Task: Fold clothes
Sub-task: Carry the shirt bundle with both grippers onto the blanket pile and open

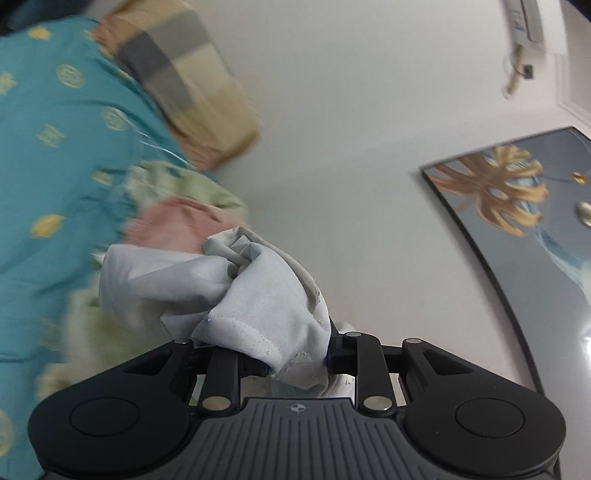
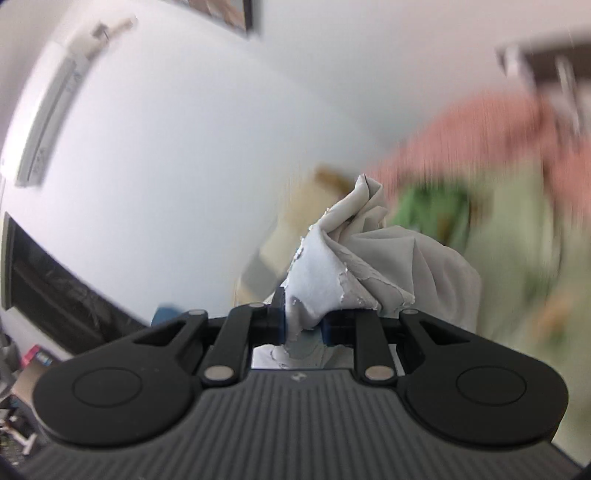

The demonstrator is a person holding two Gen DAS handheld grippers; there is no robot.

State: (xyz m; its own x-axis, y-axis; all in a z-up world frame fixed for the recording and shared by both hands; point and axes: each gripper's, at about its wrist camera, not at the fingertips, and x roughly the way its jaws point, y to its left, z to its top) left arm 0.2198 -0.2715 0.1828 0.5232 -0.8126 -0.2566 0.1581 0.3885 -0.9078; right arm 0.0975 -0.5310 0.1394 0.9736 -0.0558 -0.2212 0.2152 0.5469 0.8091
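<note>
1. The left gripper [image 1: 295, 356] is clamping its jaws on a bunched edge of the pale grey garment [image 1: 207, 291]; the cloth is bulging out above and between the black finger links, and a stitched hem is showing near the fingertips.

2. In the left wrist view, the garment is hanging clear of the teal bedspread [image 1: 55, 166], which is carrying a yellow medallion print and is filling the left side of the frame.

3. Beyond the garment, a pink cloth [image 1: 177, 225] is lying beside a pale green cloth [image 1: 184, 184]; both are appearing blurred.

4. A checked pillow [image 1: 184, 85] in tan and grey is resting at the upper edge of the bedspread, against the white wall [image 1: 332, 147].

5. A framed picture [image 1: 517, 206] with a golden flower is hanging on the wall at the right, and an air conditioner [image 1: 528, 22] is sitting at the top right corner.

6. The right gripper [image 2: 304, 325] is likewise pinching the same grey garment [image 2: 369, 258], its jaws closed on a crumpled fold with a frayed, peeling edge.

7. In the right wrist view, blurred pink fabric [image 2: 480, 136] and green fabric [image 2: 517, 258] are lying behind the garment; further detail cannot be told.
</note>
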